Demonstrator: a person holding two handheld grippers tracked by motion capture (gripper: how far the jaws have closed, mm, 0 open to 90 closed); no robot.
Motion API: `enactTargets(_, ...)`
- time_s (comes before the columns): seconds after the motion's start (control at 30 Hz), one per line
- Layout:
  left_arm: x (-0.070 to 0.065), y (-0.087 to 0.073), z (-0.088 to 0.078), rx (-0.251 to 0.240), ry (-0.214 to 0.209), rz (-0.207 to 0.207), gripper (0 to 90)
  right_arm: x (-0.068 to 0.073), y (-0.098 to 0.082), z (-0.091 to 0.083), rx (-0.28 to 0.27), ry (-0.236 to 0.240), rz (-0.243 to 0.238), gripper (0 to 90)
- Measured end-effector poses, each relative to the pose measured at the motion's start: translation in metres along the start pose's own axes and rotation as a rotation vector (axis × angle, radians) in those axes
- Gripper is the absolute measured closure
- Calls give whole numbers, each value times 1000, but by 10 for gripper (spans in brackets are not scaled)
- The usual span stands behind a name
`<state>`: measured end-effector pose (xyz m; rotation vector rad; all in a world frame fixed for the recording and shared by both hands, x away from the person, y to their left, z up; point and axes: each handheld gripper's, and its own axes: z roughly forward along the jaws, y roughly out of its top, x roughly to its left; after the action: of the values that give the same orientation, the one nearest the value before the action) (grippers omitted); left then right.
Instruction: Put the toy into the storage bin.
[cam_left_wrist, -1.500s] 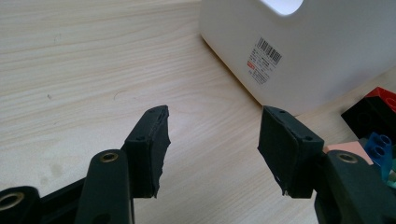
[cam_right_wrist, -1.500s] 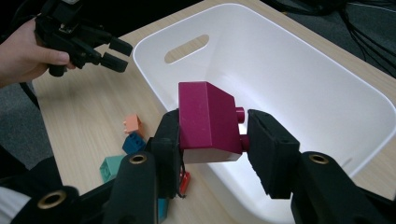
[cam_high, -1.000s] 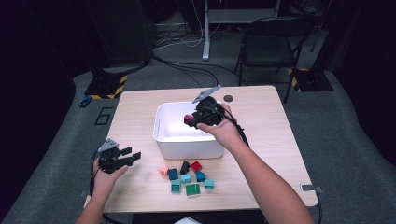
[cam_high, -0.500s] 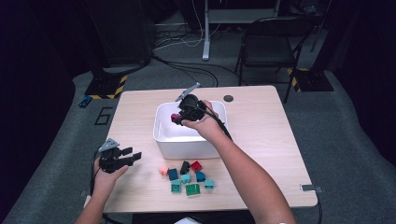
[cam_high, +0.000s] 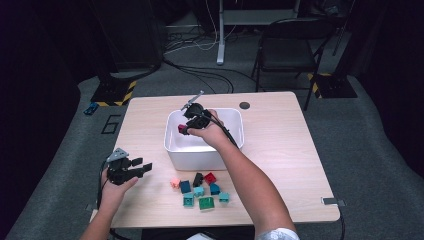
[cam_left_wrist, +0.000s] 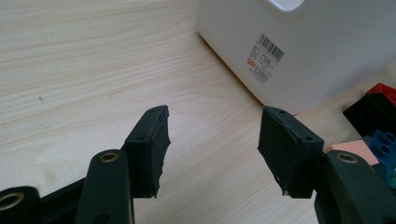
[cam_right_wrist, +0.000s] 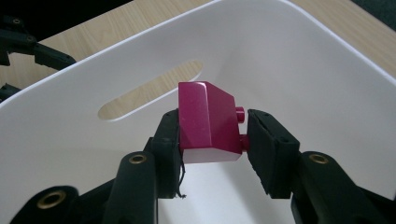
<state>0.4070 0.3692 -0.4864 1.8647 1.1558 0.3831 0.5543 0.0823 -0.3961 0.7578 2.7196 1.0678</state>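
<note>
My right gripper (cam_high: 186, 128) is shut on a magenta sloped brick (cam_high: 182, 129), held over the left part of the white bin (cam_high: 235, 114). In the right gripper view the brick (cam_right_wrist: 205, 121) sits pinched between both pads, studs toward the right pad, with the bin's inner wall (cam_right_wrist: 303, 70) and its handle slot behind. My left gripper (cam_high: 143, 167) rests open on the table, left of the bin's front. Its jaws (cam_left_wrist: 212, 135) stand wide apart over bare wood, nothing between them.
Several small bricks lie in front of the bin: pink (cam_high: 175, 183), black (cam_high: 198, 178), red (cam_high: 210, 178), blue (cam_high: 215, 188), green (cam_high: 205, 203). The bin's labelled side (cam_left_wrist: 303, 46) stands just ahead of the left gripper. A chair (cam_high: 290, 45) and cables lie beyond the table.
My right hand has carried the magenta brick leftward and down, from the bin's right side to low over its left part. The left gripper has stayed put.
</note>
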Motion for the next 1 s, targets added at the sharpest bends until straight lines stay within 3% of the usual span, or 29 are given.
enactTargets(0.13, 1, 0, 0, 0, -2, -2, 424, 2, 1, 8, 43, -20, -18, 554)
enactTargets(0.4, 0, 0, 0, 2, -1, -7, 424, 8, 3, 0, 28, -21, -31, 528)
enactTargets(0.63, -1, -1, 0, 2, -3, -6, 425, 21, -3, -48, -40, -66, -78, 513)
enactTargets(0.8, -2, -1, 0, 9, 5, 22, 428, 24, -13, -69, -71, -83, -78, 505)
enactTargets(0.87, -3, -1, 0, 27, 30, 76, 455, 29, -20, -85, -87, -103, -97, 495)
enactTargets(0.97, -3, -2, 2, 21, 35, 73, 455, 32, -26, -96, -100, -111, -108, 491)
enactTargets(1.0, -2, -2, 3, 29, 38, 68, 448, 36, -31, -108, -113, -119, -110, 486)
